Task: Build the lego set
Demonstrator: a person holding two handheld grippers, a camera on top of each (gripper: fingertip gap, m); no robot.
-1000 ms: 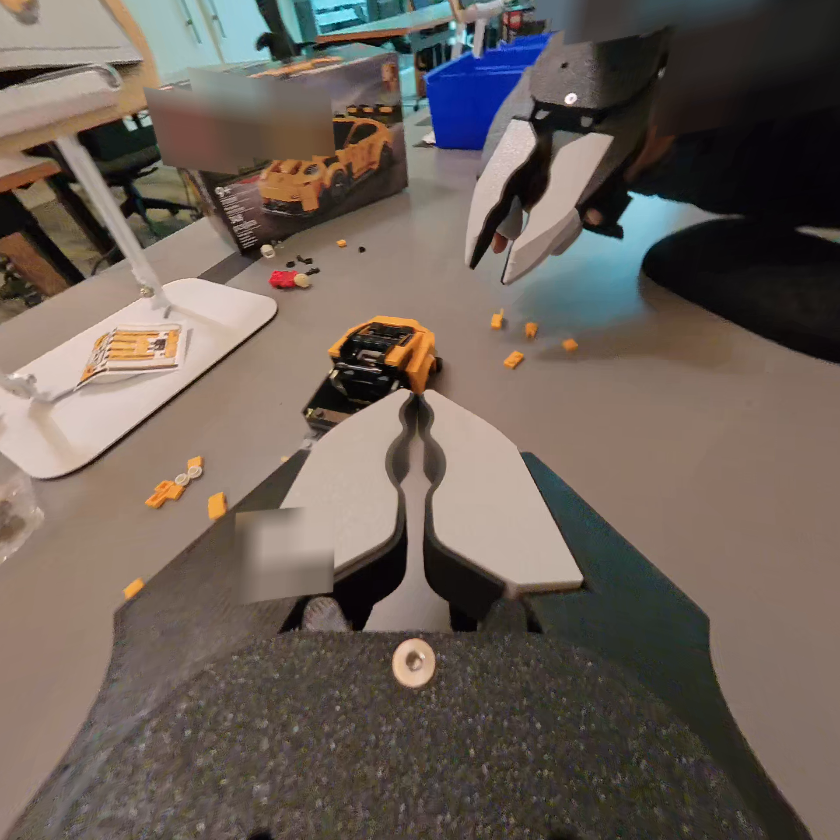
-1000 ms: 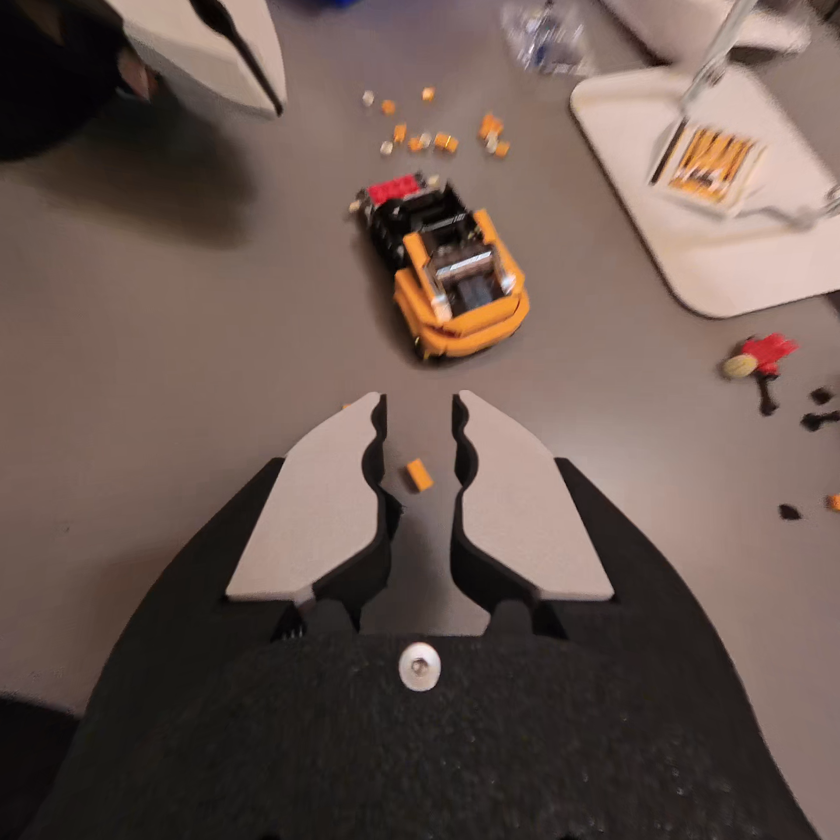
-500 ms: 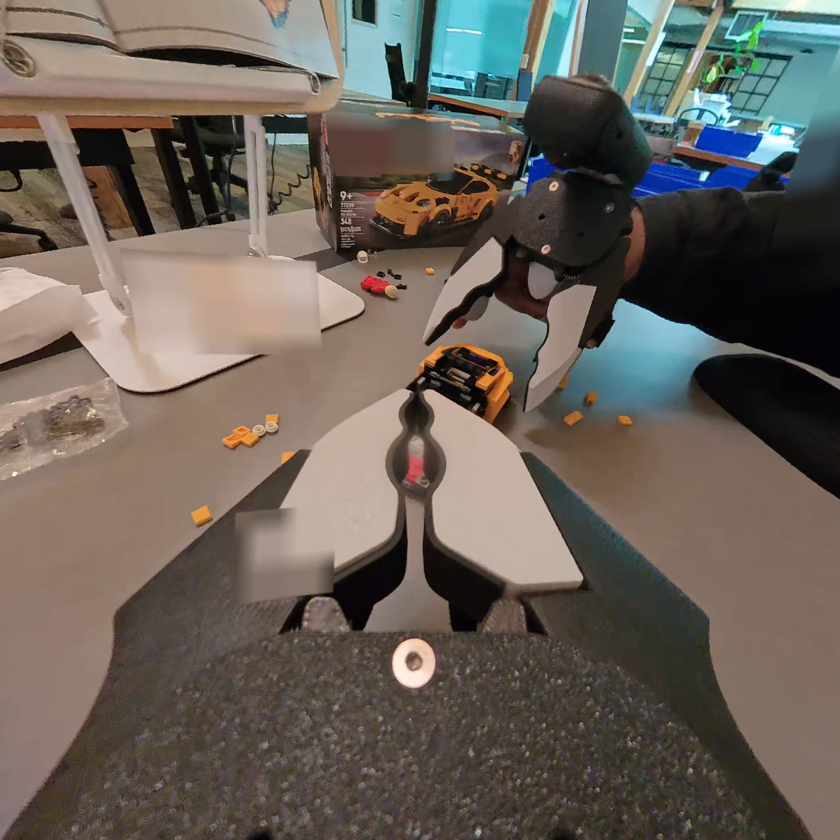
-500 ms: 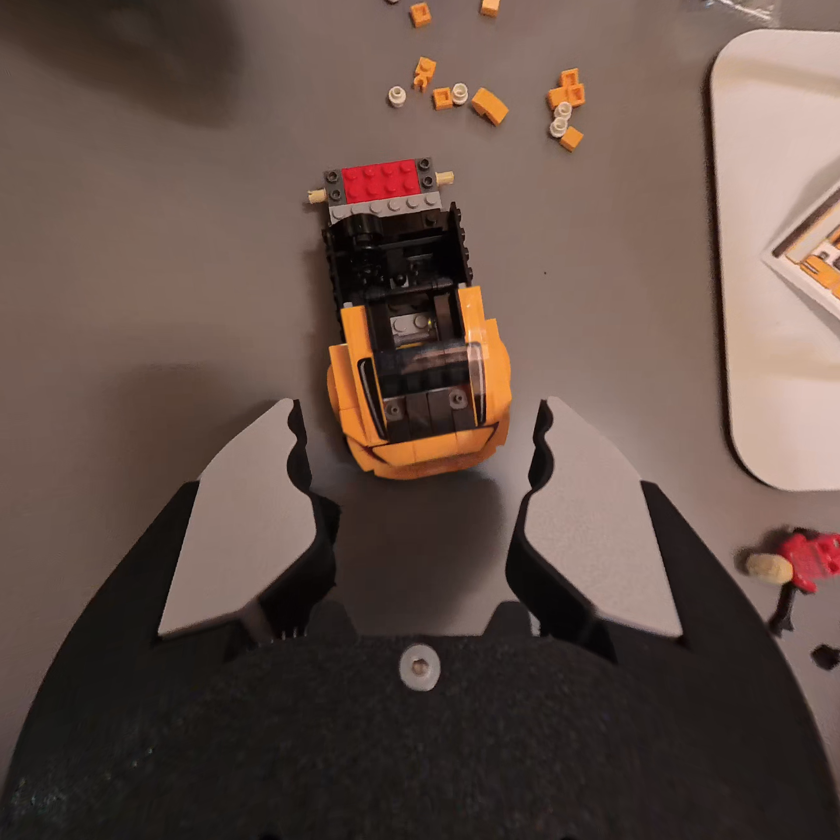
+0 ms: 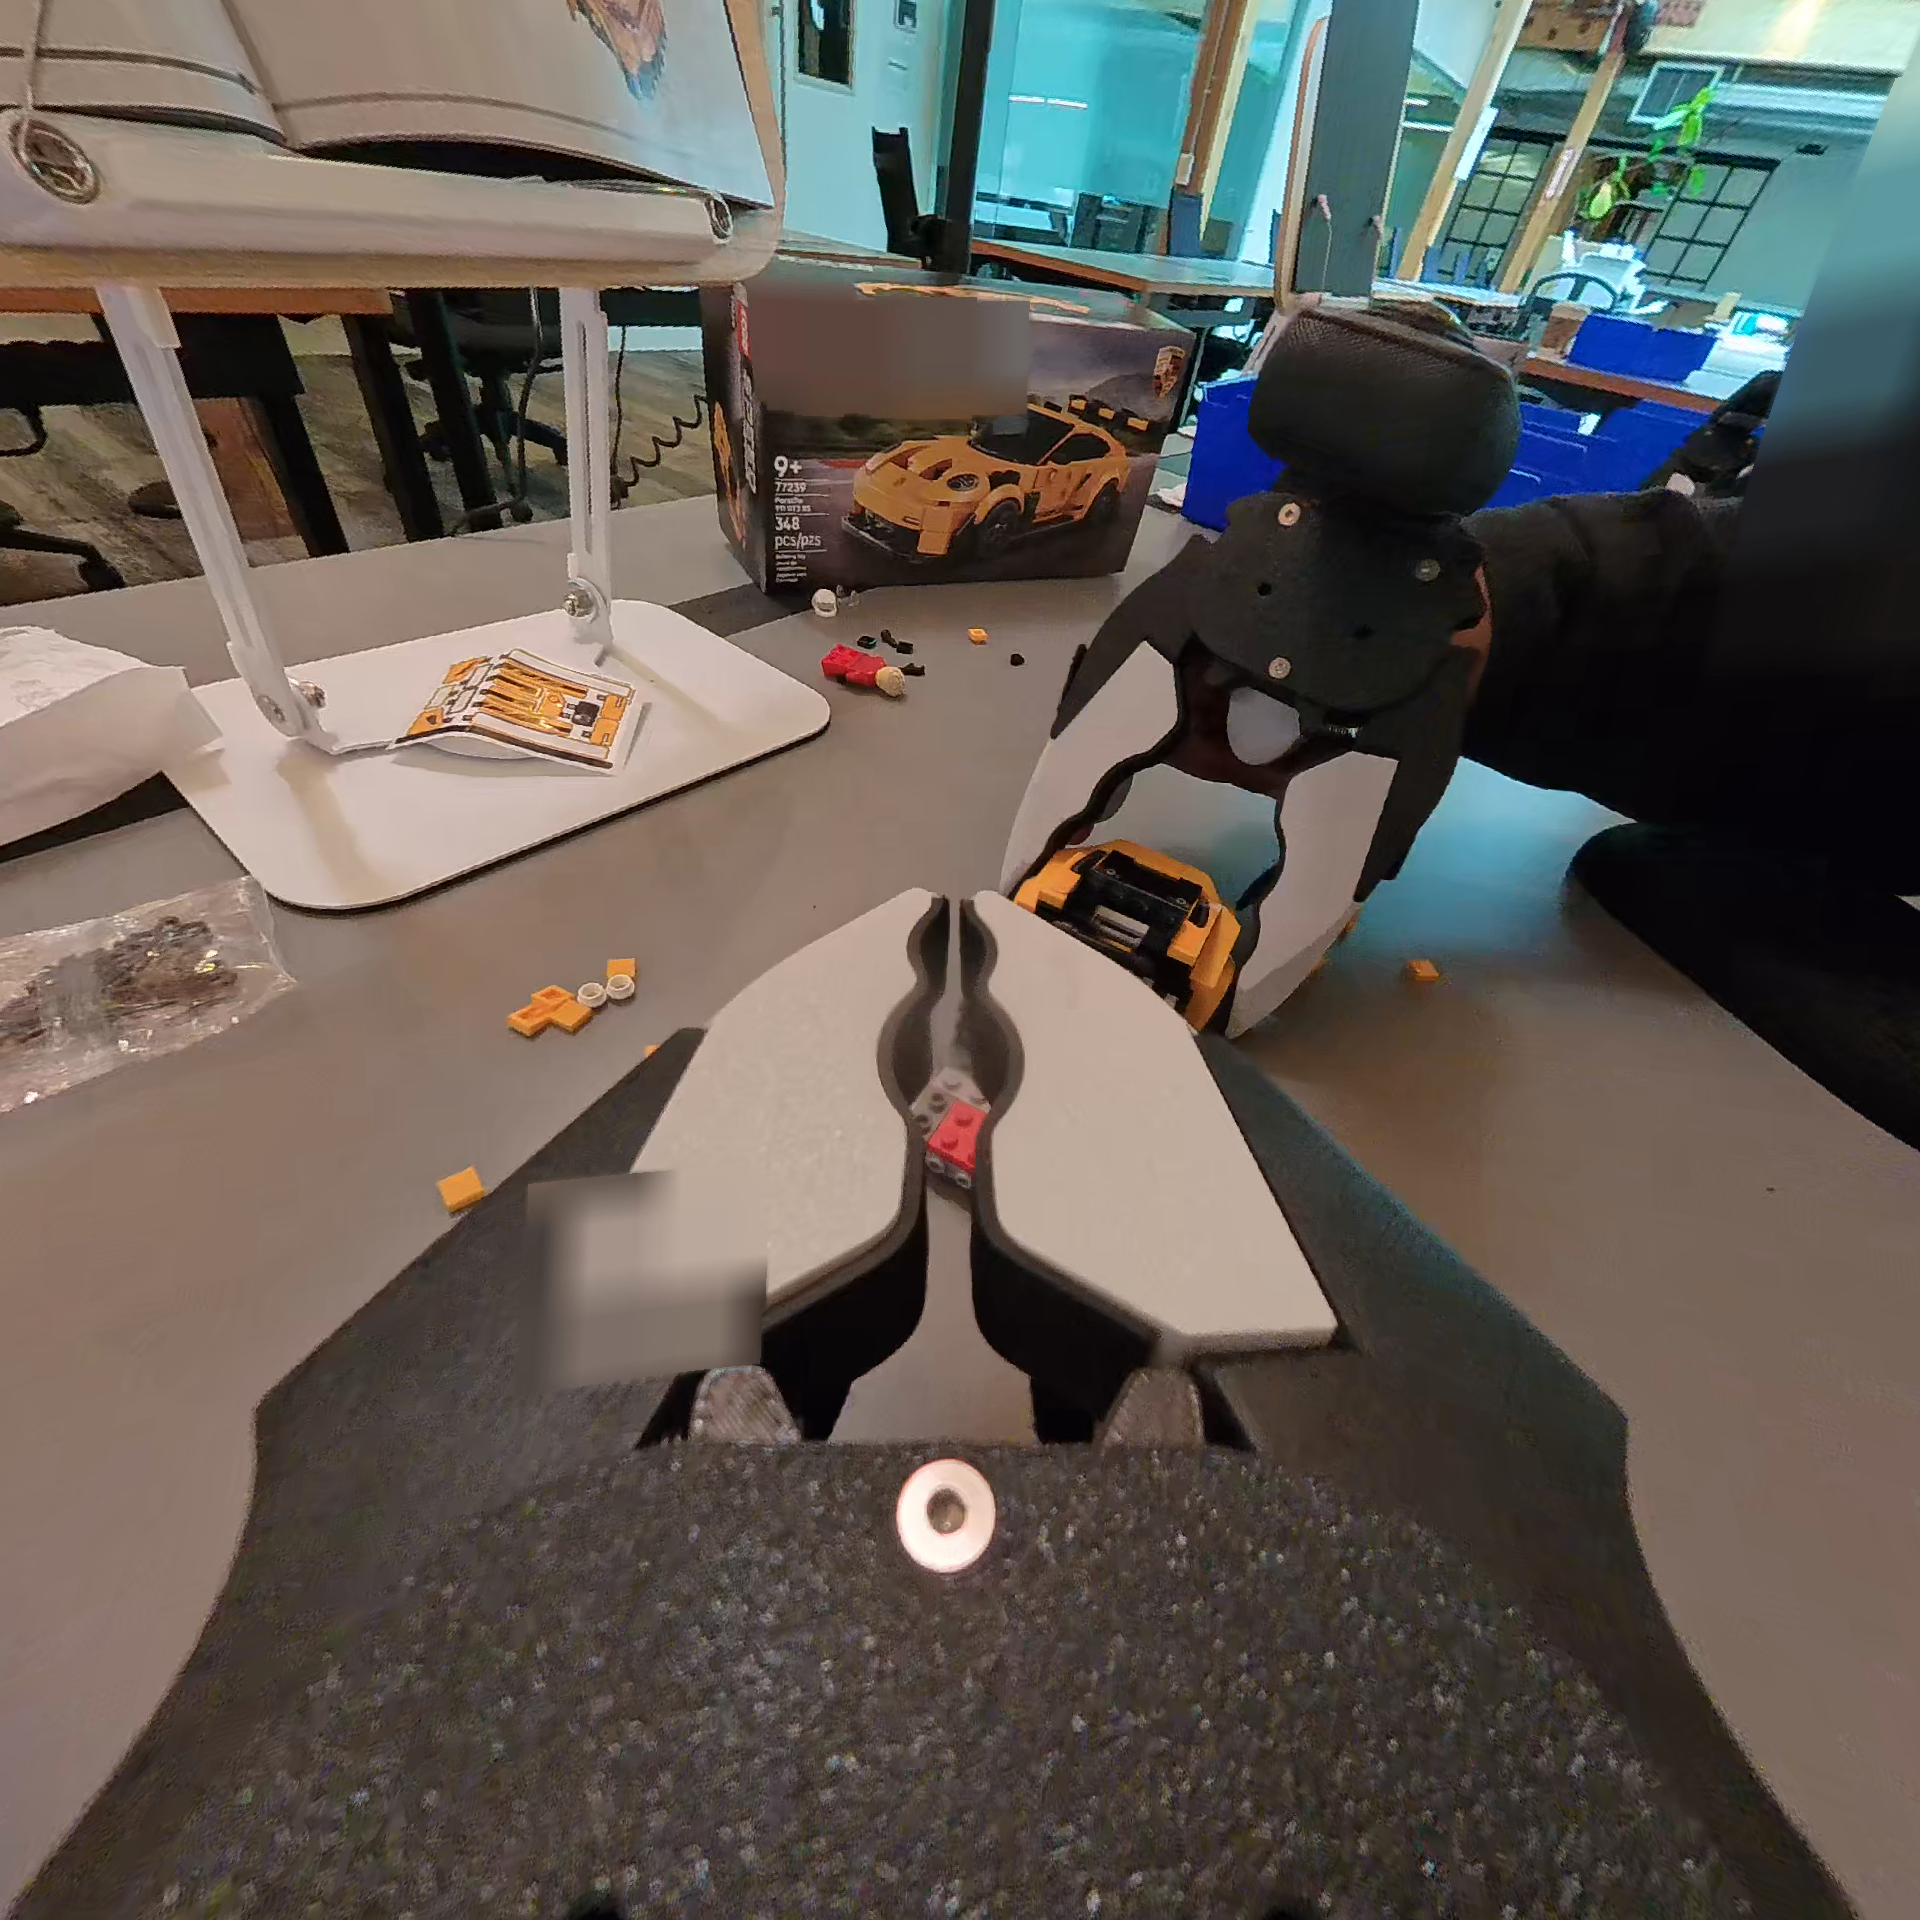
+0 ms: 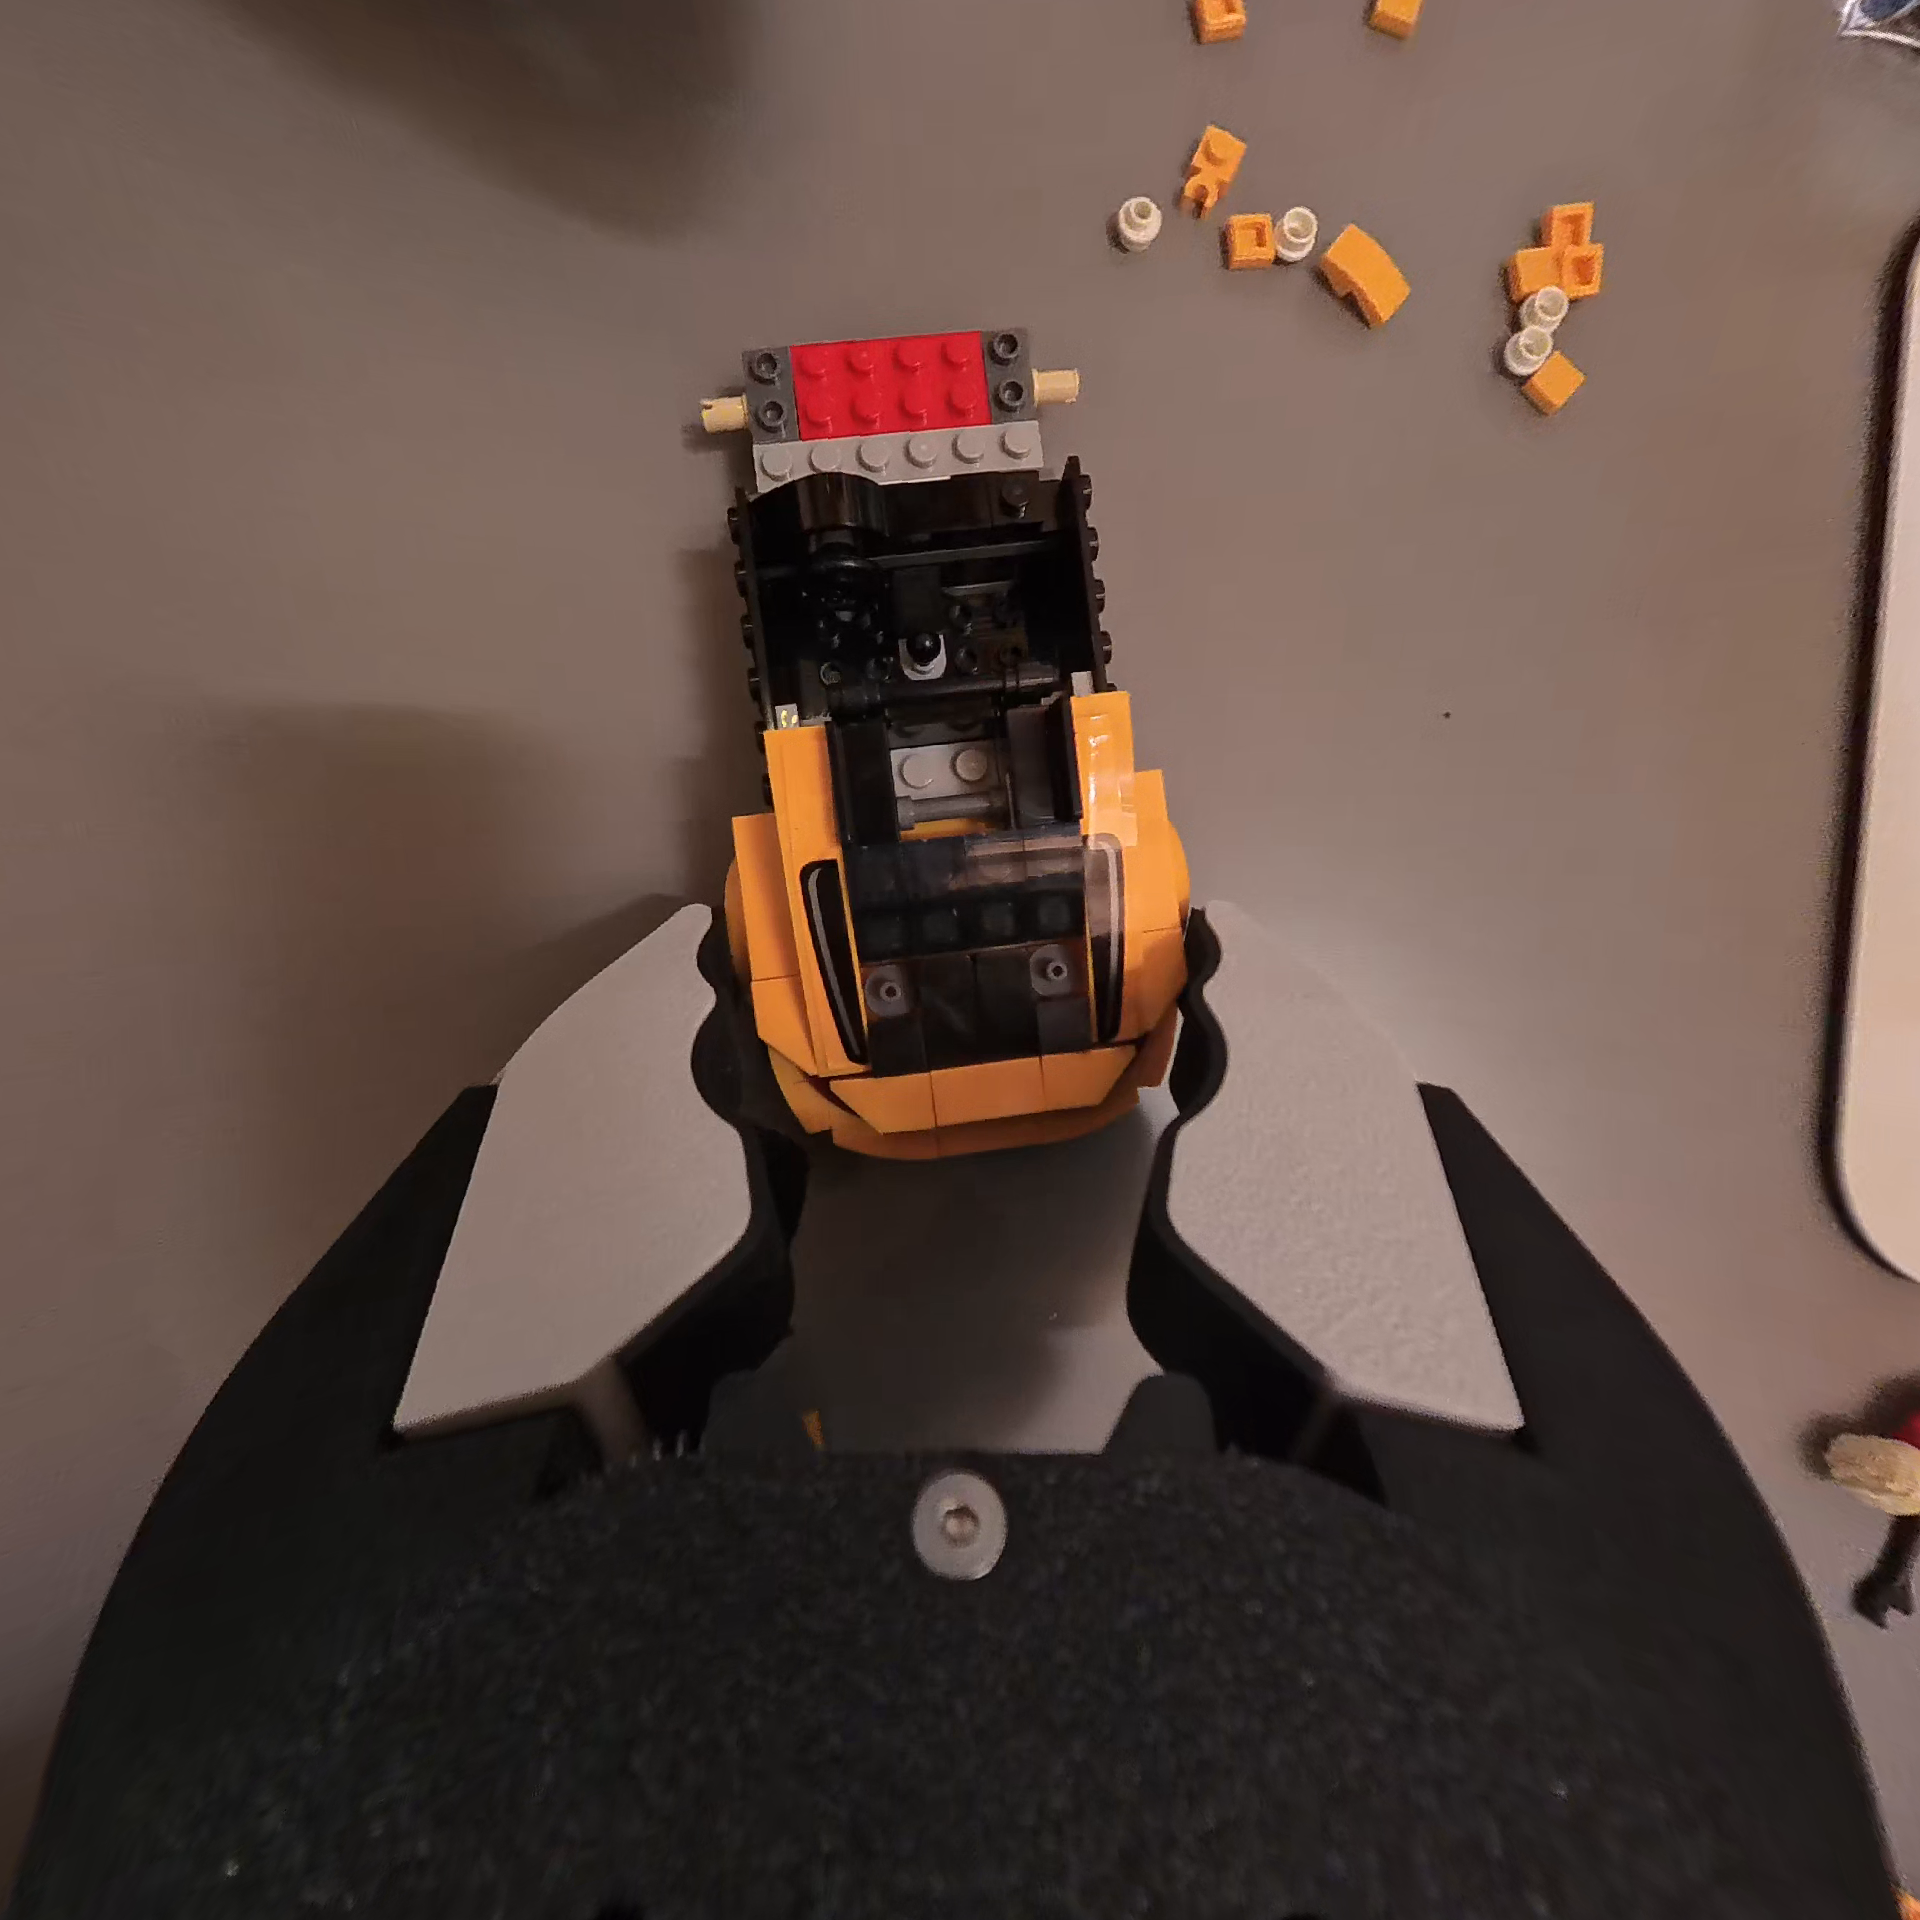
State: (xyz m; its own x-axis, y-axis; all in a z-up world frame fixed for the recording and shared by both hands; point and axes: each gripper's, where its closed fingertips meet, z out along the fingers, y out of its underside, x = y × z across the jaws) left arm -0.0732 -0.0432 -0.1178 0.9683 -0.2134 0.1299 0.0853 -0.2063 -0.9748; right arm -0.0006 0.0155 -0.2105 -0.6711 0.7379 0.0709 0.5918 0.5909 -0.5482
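Observation:
A half-built orange and black lego car [image 6: 935,1081] stands on the grey table, with a red block [image 6: 888,384] on its far end. My right gripper [image 6: 951,925] is closed around the car's orange front, one finger against each side. In the left wrist view the car [image 5: 1132,914] sits between the right gripper's [image 5: 1143,935] white fingers. My left gripper [image 5: 956,904] is shut and empty, above the car's rear, and the red block [image 5: 954,1130] shows through the gap between its fingers.
Loose orange and white pieces [image 6: 1361,275] lie beyond the car, also seen in the left wrist view [image 5: 551,1008]. A white book stand [image 5: 499,810] with a sticker sheet [image 5: 520,717], the set's box [image 5: 935,488], a parts bag [image 5: 125,977] and a red minifigure [image 5: 862,665] lie around. Spacing between my two grippers at the tips: around 15 centimetres.
My right gripper came down over the car's front, and its wide-open fingers closed onto the car's sides. My left gripper stayed shut and drew nearer to the car's rear.

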